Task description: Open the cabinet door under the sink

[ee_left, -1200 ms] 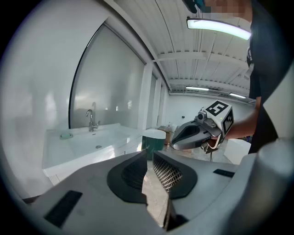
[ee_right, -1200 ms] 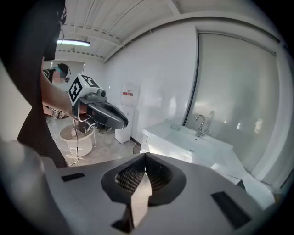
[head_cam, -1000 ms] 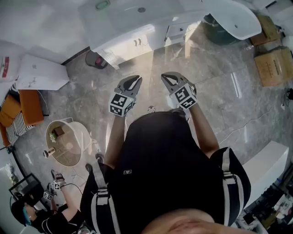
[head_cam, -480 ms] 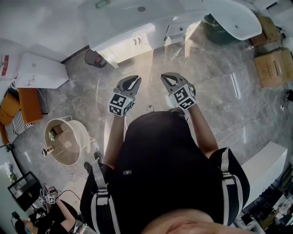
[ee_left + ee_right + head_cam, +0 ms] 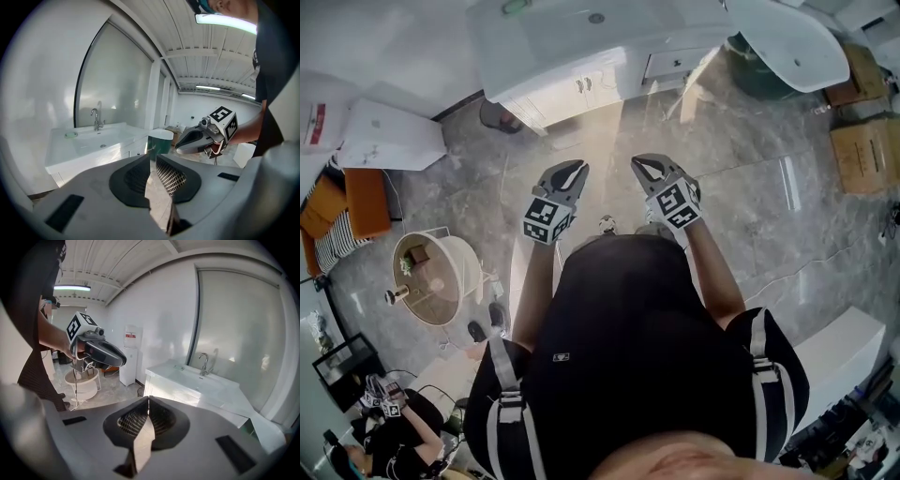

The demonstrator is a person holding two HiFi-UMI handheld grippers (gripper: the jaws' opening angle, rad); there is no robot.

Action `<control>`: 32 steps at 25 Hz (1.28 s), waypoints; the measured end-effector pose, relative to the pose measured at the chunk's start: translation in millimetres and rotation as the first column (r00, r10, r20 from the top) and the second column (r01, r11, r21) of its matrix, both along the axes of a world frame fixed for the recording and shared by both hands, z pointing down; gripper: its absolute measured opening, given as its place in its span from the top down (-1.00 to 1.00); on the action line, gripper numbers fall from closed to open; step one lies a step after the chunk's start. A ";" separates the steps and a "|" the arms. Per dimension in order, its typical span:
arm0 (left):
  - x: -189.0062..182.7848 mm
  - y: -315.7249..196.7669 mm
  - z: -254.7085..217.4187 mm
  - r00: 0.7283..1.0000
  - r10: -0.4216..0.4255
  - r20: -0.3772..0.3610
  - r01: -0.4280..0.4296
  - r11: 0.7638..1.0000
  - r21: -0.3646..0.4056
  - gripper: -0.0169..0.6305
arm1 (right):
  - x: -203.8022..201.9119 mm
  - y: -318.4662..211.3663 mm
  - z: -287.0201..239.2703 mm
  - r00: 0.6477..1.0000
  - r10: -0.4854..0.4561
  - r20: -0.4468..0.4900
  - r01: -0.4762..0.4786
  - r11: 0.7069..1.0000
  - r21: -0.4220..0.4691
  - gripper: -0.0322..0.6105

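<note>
The white sink vanity stands at the top of the head view. Its two cabinet doors are closed, with small handles at the middle seam. My left gripper and right gripper hang side by side over the grey floor, well short of the vanity, both shut and holding nothing. In the left gripper view my left gripper points at the sink, with the right gripper beside it. In the right gripper view my right gripper faces the vanity, and the left gripper shows at its left.
A white oval tub and a dark green bin stand right of the vanity, near cardboard boxes. On the left are a white unit, a round white side table and a crouching person. Polished grey tile floor runs up to the vanity.
The whole view has shifted slightly, so the vanity sits a little fuller in frame. Both grippers keep the same pose, shut. The person at lower left has moved.
</note>
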State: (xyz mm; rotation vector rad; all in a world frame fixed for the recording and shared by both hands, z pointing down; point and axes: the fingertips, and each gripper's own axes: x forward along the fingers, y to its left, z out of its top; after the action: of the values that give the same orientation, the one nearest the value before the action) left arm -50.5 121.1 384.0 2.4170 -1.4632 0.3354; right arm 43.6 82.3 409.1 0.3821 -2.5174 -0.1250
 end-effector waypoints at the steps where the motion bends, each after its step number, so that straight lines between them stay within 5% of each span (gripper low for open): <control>1: 3.5 -1.5 -0.8 1.000 -0.009 0.004 0.009 1.000 -0.005 0.81 | 3.6 -4.0 0.7 1.000 -0.005 0.003 0.005 1.000 -0.006 0.72; 9: 35.7 -22.7 -3.5 0.997 -0.066 0.048 0.067 0.998 -0.015 0.81 | 31.0 -36.5 8.5 0.998 -0.047 0.049 0.049 0.998 -0.048 0.72; 16: 51.3 -44.9 -2.5 0.993 -0.013 0.113 0.011 1.000 0.015 0.81 | 31.4 -48.2 31.2 0.998 -0.070 0.008 0.070 0.997 -0.034 0.72; 25: -17.9 -69.0 5.9 0.976 0.155 0.153 -0.152 0.988 -0.029 0.81 | -43.4 -98.7 77.8 0.995 0.103 0.012 -0.101 0.989 -0.109 0.72; 32: -91.7 -85.4 44.4 0.981 0.171 0.086 -0.166 0.984 -0.062 0.81 | -121.9 -140.4 136.4 0.973 0.231 0.007 -0.227 0.962 -0.153 0.72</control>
State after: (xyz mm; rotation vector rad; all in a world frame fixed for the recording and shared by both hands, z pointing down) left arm -142.2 35.7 428.4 2.5171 -1.2688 0.5230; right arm -78.3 -58.1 545.5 0.6119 -2.4657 0.1612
